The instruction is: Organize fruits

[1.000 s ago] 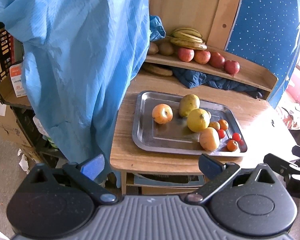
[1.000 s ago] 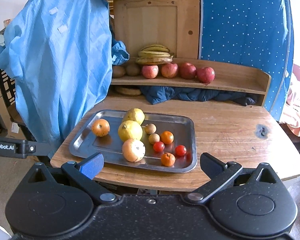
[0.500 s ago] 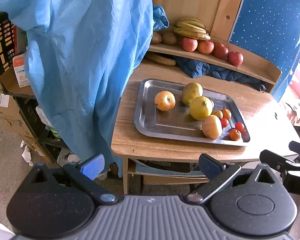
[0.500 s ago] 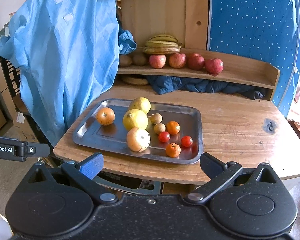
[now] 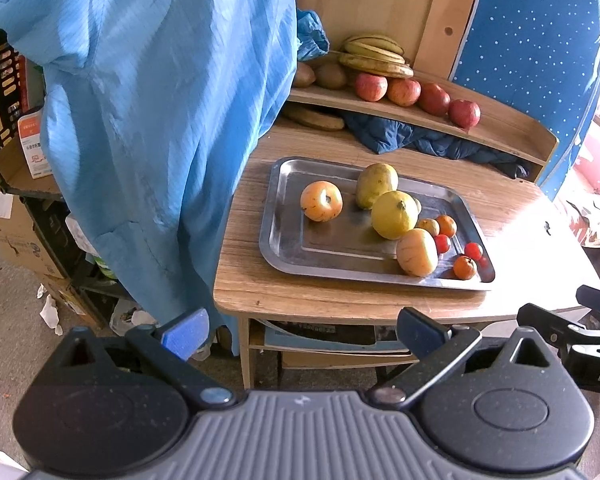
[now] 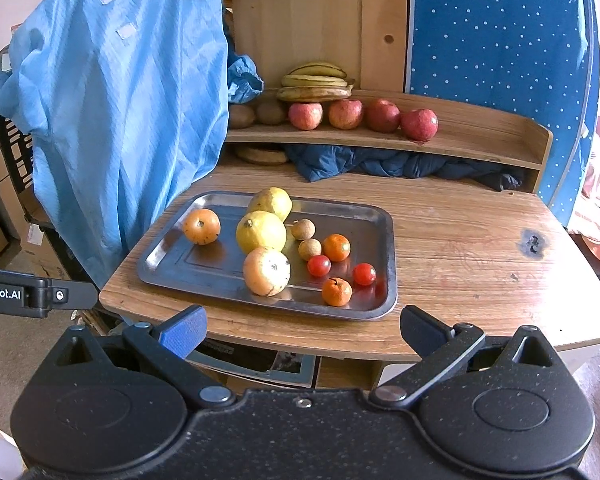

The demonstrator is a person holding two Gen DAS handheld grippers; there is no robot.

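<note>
Steel tray (image 6: 384, 216) on the desk (image 6: 480, 248) holds loose fruit; the yellow citrus (image 6: 261, 232) looks firm, round and roll-prone, so I'd grip across its middle. My left gripper (image 5: 302, 330) and right gripper (image 6: 302, 330) hang short of the desk, fingers spread, empty.

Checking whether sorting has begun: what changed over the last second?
Only the cameras moved: both grippers, left and right, pulled back from the table, open and empty. The fruit on the tray and the shelf stayed put.
</note>
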